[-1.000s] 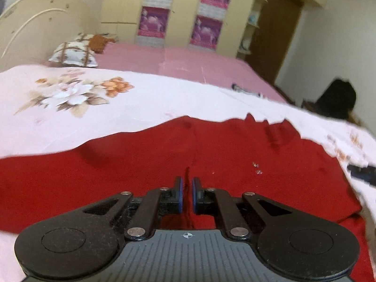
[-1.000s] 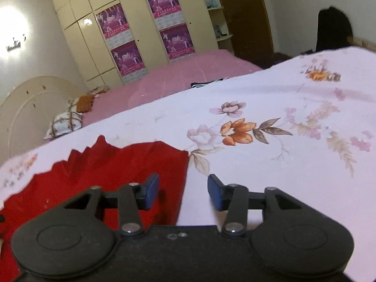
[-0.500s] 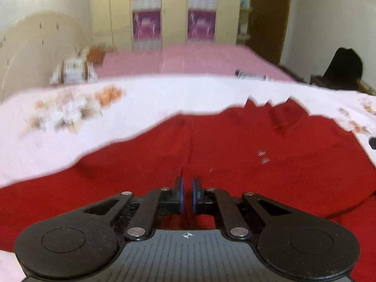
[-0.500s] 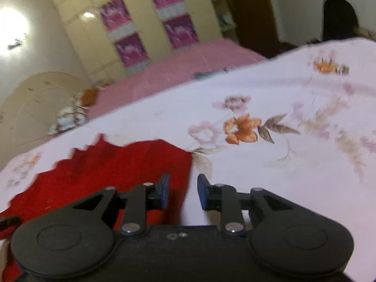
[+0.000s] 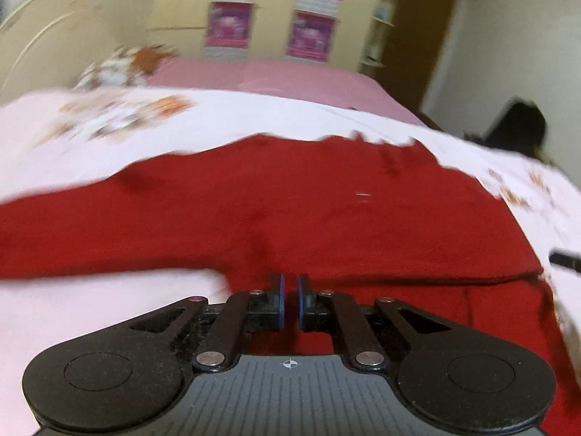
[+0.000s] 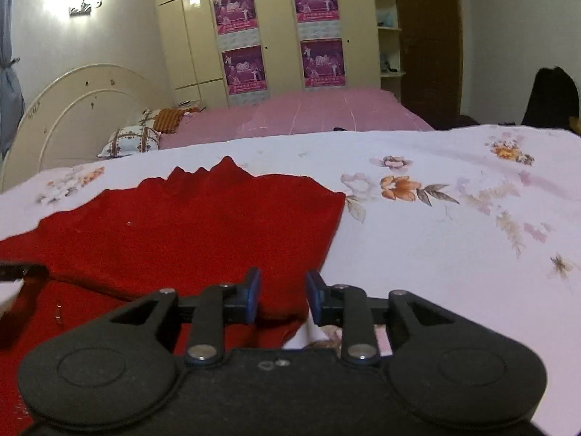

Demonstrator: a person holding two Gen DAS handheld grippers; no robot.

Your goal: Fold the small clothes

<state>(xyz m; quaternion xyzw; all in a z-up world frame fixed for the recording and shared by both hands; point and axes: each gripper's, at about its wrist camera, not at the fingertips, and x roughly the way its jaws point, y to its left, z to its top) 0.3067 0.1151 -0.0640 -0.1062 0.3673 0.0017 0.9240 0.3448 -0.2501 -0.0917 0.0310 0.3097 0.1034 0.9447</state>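
**Both grippers at the near hem of a red garment, fold about to start**

A white bedsheet [image 6: 454,254] printed with orange and mauve flowers covered the bed, with a pink bedspread [image 6: 308,112] beyond it, a curved cream headboard [image 6: 72,109] to the left and a cream wardrobe [image 6: 276,36] carrying purple posters on the far wall. The red garment [image 6: 199,225] lay spread flat across the floral sheet, its jagged far edge toward the pillows [image 6: 134,138] and its near edge under both tools.

The left gripper [image 5: 289,299] sat over the near left part of the cloth; its view was blurred with motion. Its jaws had just been opening and stood a narrow slit apart, with red cloth showing behind the gap; whether any fabric was still caught between the pads I could not tell. The right gripper [image 6: 282,296] was at the near right corner, where the cloth's edge met bare sheet. Its jaws had just been opening too, stood clearly apart, and a hump of red fabric rose between them without the pads pressing on it.

By my reading, the step in hand was taking hold of the near edge for a first fold. The next move would call for both tools to close firmly on the hem, lift together, and carry it evenly toward the far edge without dragging the bottom layer.
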